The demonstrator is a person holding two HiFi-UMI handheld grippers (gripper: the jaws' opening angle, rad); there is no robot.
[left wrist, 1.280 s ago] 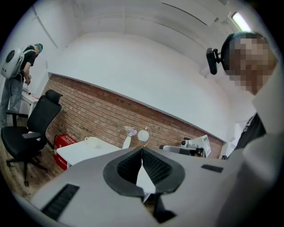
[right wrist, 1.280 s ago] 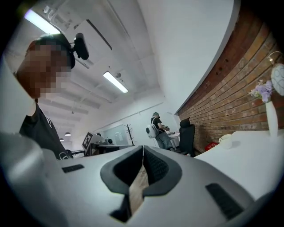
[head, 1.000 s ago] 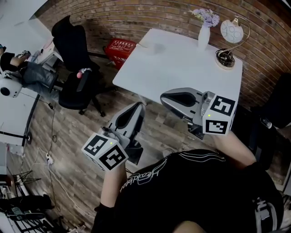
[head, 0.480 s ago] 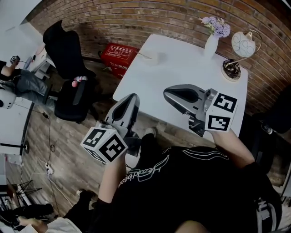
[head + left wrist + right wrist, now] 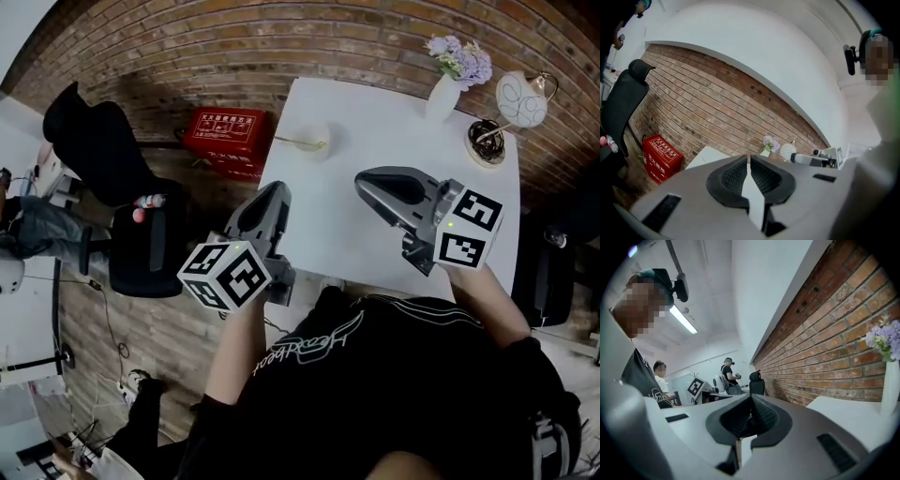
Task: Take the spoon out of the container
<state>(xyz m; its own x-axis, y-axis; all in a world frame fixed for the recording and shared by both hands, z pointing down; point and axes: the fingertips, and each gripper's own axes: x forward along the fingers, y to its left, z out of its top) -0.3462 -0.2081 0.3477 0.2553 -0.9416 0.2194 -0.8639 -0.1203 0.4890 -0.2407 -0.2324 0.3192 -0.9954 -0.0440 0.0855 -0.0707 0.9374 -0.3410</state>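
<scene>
1. Brick wall (image 5: 234,47) backs a white counter (image 5: 375,122) that now fills the middle of the head view; a second ago it sat farther off, so the person has walked up to it.
2. Near the counter's far left edge stands a small pale container (image 5: 317,139), with the spoon (image 5: 292,142) resting in it, handle poking out to the left. It shows more clearly now than before.
3. The left gripper (image 5: 277,192) hangs by the counter's near left edge, jaws pressed together with nothing between them.
4. The right gripper (image 5: 367,183) hovers over the near part of the counter, jaws also together and empty.
5. Both grippers are well short of the container; neither touches it.
6. A vase of purple flowers (image 5: 442,94) and a round lamp (image 5: 521,98) stand at the far right, well away from the spoon.
7. My reading: the approach is nearly done, but the task itself has not begun. A gripper must open its jaws and reach forward to the spoon handle.
</scene>
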